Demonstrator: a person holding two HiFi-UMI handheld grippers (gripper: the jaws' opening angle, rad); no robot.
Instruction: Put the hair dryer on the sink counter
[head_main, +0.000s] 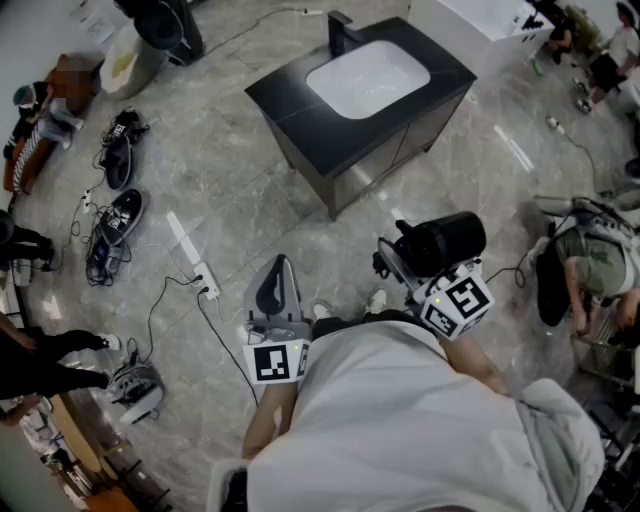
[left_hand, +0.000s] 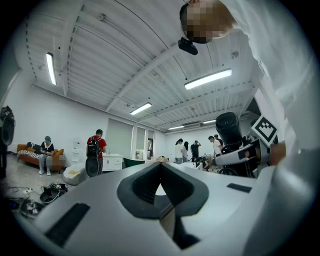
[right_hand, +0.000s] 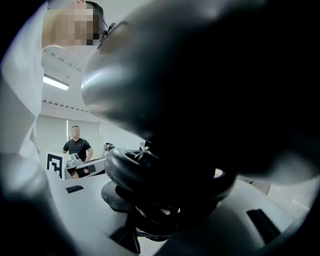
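The dryer (head_main: 447, 240) sits in the right gripper (head_main: 398, 262), clamped between the jaws, with its barrel lying across them and just above the marker cube. In the right gripper view the dryer (right_hand: 210, 90) fills most of the frame, and the jaws close on its lower part, where a coil of black cord (right_hand: 131, 169) bunches up against it. The dryer is well apart from the surface (head_main: 290, 102), which stands ahead of the person across open floor (head_main: 220, 190).

The left gripper (head_main: 277, 270) is held level beside the right one. Its jaws are pressed together with nothing between them, and their dark pads meet in a V in the left gripper view (left_hand: 161, 186).

The dryer is a smooth, glossy black cylinder. The grippers are matte pale grey plastic, wedge-shaped, with dark insets. The surface is a flat, matt black rectangle around a white, rounded basin (head_main: 366, 78), with an angular black tap (head_main: 339, 32) behind it and dark cabinet fronts below. The floor is polished grey stone with a veined pattern.
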